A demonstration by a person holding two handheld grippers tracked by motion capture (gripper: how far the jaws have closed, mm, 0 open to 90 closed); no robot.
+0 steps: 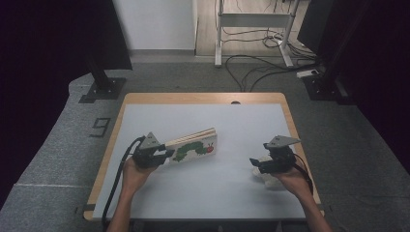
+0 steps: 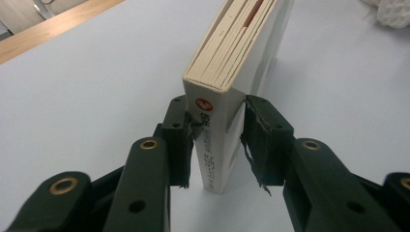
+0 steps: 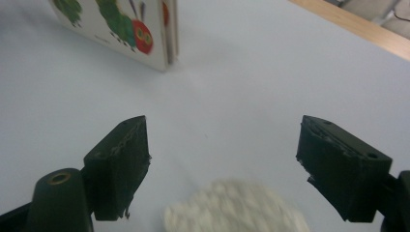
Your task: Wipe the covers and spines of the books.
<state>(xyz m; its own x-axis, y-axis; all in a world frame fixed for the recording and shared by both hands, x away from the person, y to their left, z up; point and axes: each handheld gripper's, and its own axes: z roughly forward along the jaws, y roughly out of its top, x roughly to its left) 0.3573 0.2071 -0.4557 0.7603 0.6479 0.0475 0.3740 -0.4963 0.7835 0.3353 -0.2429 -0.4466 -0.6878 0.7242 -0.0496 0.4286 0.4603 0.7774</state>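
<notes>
A board book (image 1: pixel 196 146) with a green caterpillar on its white cover stands upright on its edge, left of the table's middle. My left gripper (image 1: pixel 167 153) is shut on the book's spine end. In the left gripper view the pads press both covers of the book (image 2: pixel 232 63) near the spine, inside the left gripper (image 2: pixel 215 113). Toward the table's right, my right gripper (image 1: pixel 255 163) stands open, its jaws wide apart (image 3: pixel 222 135). A white crumpled cloth (image 3: pixel 237 210) lies on the mat just below and behind its jaw tips, untouched by the pads. The book's caterpillar cover (image 3: pixel 121 29) shows farther off.
A pale grey mat (image 1: pixel 203 121) covers the wooden table (image 1: pixel 203 98). The white cloth (image 1: pixel 270 182) lies under the right hand, near the right edge. Beyond the table are grey carpet, stand bases (image 1: pixel 101 89), a desk frame and floor cables (image 1: pixel 251 67).
</notes>
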